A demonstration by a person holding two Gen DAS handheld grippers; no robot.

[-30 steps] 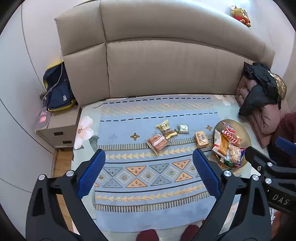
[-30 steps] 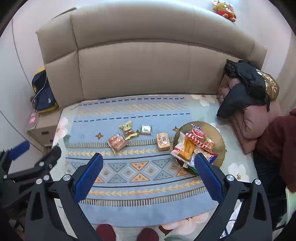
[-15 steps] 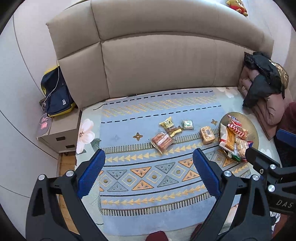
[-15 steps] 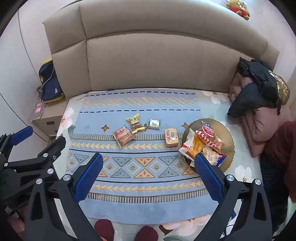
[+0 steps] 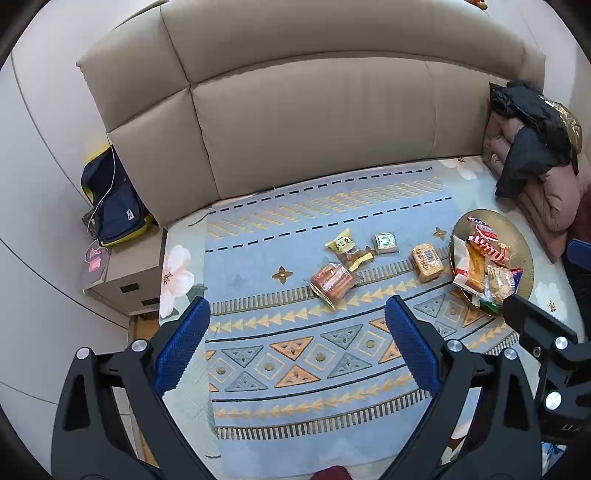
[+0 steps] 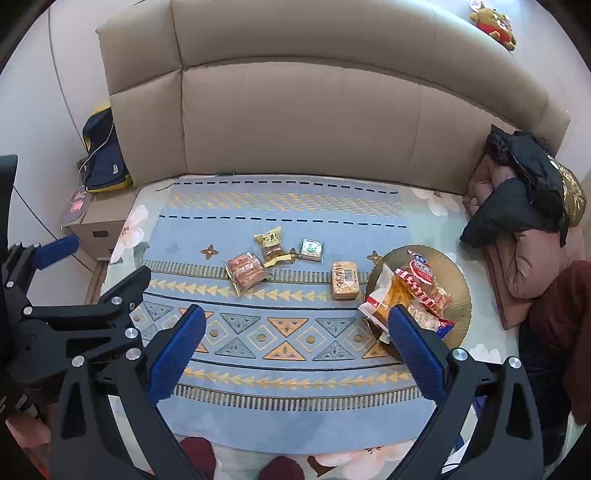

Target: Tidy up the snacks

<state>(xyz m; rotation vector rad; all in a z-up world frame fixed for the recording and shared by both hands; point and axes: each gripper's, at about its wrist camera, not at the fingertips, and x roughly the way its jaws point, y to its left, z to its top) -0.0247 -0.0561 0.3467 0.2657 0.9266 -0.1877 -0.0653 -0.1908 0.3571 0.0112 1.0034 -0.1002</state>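
Observation:
Several snack packets lie on a blue patterned blanket (image 5: 295,354) on the bed: an orange cracker pack (image 5: 332,282) (image 6: 246,272), a yellow pack (image 5: 347,248) (image 6: 272,245), a small green pack (image 5: 385,243) (image 6: 311,250) and a tan biscuit pack (image 5: 426,262) (image 6: 344,279). A round gold plate (image 5: 519,240) (image 6: 456,273) at the right holds several more snacks. My left gripper (image 5: 297,341) is open and empty, above the blanket's near part. My right gripper (image 6: 295,341) is open and empty, its right finger in front of the plate's near edge.
A beige padded headboard (image 5: 314,122) stands behind the bed. A pile of dark and pink clothes (image 6: 524,206) lies at the right. A bedside cabinet (image 5: 129,273) with a navy bag (image 5: 114,206) stands at the left. A plush toy (image 6: 493,24) sits on the headboard.
Both grippers have moved so the snacks sit a little nearer and more to the right in the left view. Both stay open and empty. No snack has moved.

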